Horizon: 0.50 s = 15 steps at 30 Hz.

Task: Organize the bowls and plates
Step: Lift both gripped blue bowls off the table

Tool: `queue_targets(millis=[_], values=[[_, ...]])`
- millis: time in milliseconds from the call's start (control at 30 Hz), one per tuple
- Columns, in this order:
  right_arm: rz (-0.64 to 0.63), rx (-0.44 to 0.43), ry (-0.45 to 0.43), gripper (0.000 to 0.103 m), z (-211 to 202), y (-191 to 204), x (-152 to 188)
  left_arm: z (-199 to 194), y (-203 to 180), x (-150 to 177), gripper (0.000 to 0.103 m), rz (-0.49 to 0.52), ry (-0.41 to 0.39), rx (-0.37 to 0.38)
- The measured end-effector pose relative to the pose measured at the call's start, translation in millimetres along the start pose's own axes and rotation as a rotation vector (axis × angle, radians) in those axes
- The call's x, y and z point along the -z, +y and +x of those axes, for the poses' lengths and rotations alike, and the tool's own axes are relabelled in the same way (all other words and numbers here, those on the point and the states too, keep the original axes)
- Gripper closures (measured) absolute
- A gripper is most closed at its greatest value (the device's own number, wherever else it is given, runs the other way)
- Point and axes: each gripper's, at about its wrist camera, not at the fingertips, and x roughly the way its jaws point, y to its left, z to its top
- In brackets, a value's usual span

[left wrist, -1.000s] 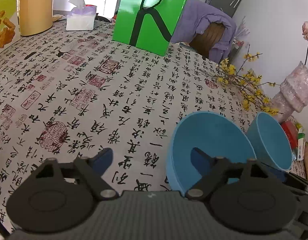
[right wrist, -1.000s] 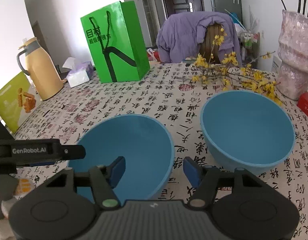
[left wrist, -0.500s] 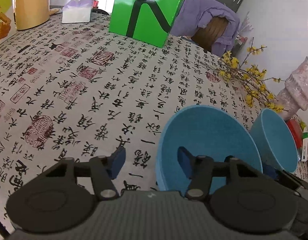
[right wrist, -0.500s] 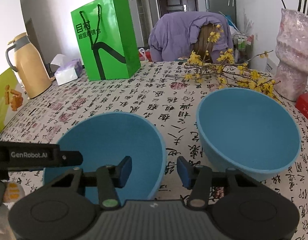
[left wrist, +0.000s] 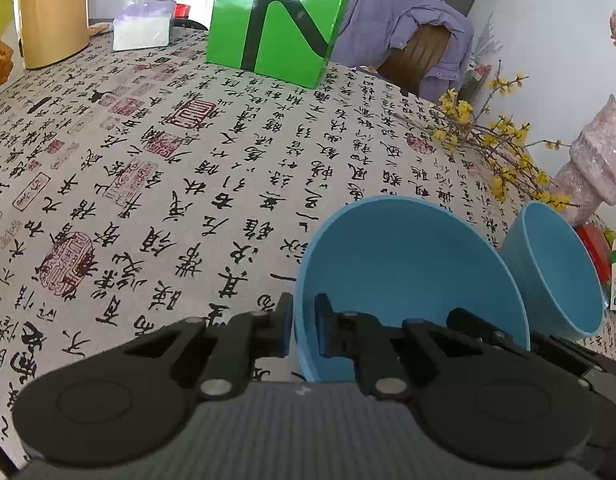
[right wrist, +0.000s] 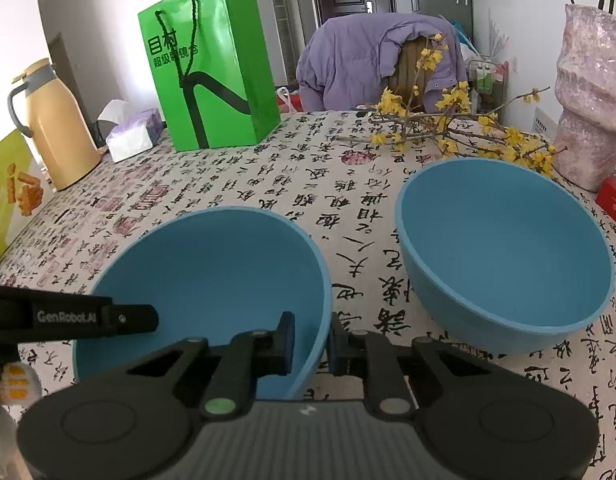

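Two blue bowls stand on the calligraphy-print tablecloth. The nearer bowl (left wrist: 408, 272) (right wrist: 212, 272) has both grippers on it. My left gripper (left wrist: 304, 330) is shut on its left rim, one finger outside the wall and one inside. My right gripper (right wrist: 312, 342) is closing on the right rim, with the wall pinched between its pads. The left gripper's black body (right wrist: 88, 316) shows at the left edge of the right wrist view. The second blue bowl (right wrist: 504, 248) (left wrist: 556, 280) sits just to the right, close to the first and untouched.
A green paper bag (right wrist: 212, 72), a tan thermos (right wrist: 56, 128) and a tissue box (right wrist: 132, 132) stand at the far side. Yellow flower branches (right wrist: 448, 132) and a pink vase (right wrist: 592, 92) lie behind the second bowl, with a red box (right wrist: 614, 200) beside it.
Both grippers' jaws went from wide open to closed on opposite rims of the nearer bowl. Both moved in slightly closer and lower. Neither bowl has moved.
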Motion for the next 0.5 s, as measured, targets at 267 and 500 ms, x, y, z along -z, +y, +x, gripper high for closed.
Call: queue_targets(millis=[267,500], values=[[0.013,-0.005,0.002,0.091,2.5,-2.2,0.6,1.0,-5.9,3.6,0.091,0.018,-0.015,-0.031],[0.020,-0.009,0.000,0.091,1.8,-2.4,0.9,1.6,-9.7,5.4,0.090,0.030,-0.029,-0.060]])
